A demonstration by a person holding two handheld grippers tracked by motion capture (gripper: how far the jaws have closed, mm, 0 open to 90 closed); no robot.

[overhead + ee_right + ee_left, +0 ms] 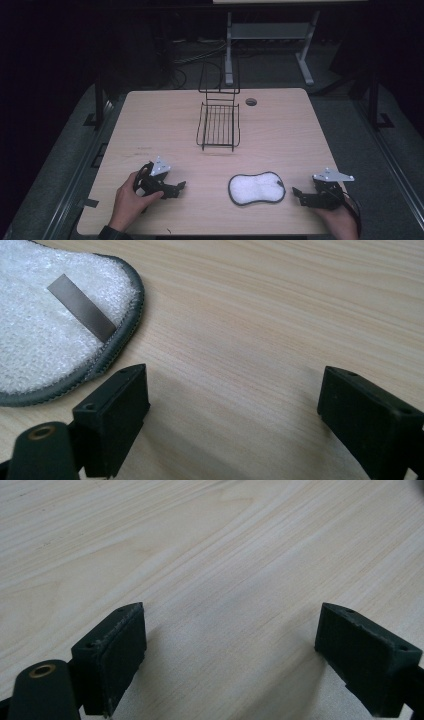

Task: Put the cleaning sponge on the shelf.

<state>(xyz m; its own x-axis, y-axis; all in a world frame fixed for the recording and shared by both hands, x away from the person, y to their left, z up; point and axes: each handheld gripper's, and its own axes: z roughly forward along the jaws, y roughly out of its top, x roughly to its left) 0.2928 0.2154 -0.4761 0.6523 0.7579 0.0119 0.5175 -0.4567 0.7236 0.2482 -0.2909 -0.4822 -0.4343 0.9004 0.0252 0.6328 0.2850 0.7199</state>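
A white fluffy pad with a grey edge (257, 188) lies flat near the table's front, between the two hands. In the right gripper view the pad (45, 335) sits at the upper left, with a grey loop strip (81, 308) on it. My right gripper (298, 196) rests low on the table just right of the pad, open, nothing between its jaws (232, 415). My left gripper (178, 189) rests on the wood left of the pad, also open (230, 655) over bare table.
A black wire rack (218, 125) with an upright back stands at the table's middle, toward the far edge. A round cable hole (251, 102) lies right of it. The wooden table (280, 135) ends close behind both hands. Desk legs and cables stand beyond the far edge.
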